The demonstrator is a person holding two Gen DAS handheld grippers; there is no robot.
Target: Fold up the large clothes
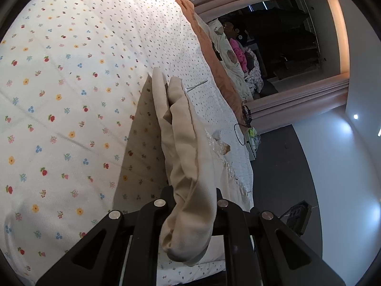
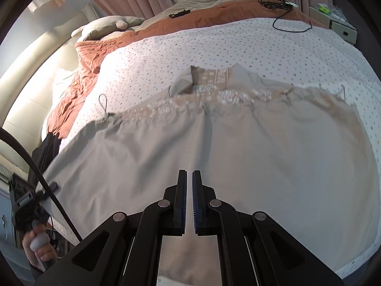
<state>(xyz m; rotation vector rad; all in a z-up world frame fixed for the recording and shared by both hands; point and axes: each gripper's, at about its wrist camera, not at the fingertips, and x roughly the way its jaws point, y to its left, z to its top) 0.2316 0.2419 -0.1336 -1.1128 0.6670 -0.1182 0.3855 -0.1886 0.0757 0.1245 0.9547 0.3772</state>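
On bed point(image 2: 238, 38) | beige garment point(image 2: 214, 155) widthwise, collar far | left hand-held gripper point(image 1: 193, 205) grasping hem | right point(image 2: 189, 176) clenched, empty

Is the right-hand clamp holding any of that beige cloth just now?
No. The right gripper has its fingers nearly together with nothing between them, above the beige garment spread on the bed.

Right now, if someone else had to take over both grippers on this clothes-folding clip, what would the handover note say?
Left gripper: shut on a bunched fold of the beige garment, lifted off the floral bedspread.
Right gripper: shut, empty, above the garment's plain lower part.
Garment: spread across the dotted bedspread, patterned collar end farthest from the right gripper.
Done: one edge picked up; no finished fold visible.
Left: take a second hold with the right gripper, then fold the garment over and flatten it.
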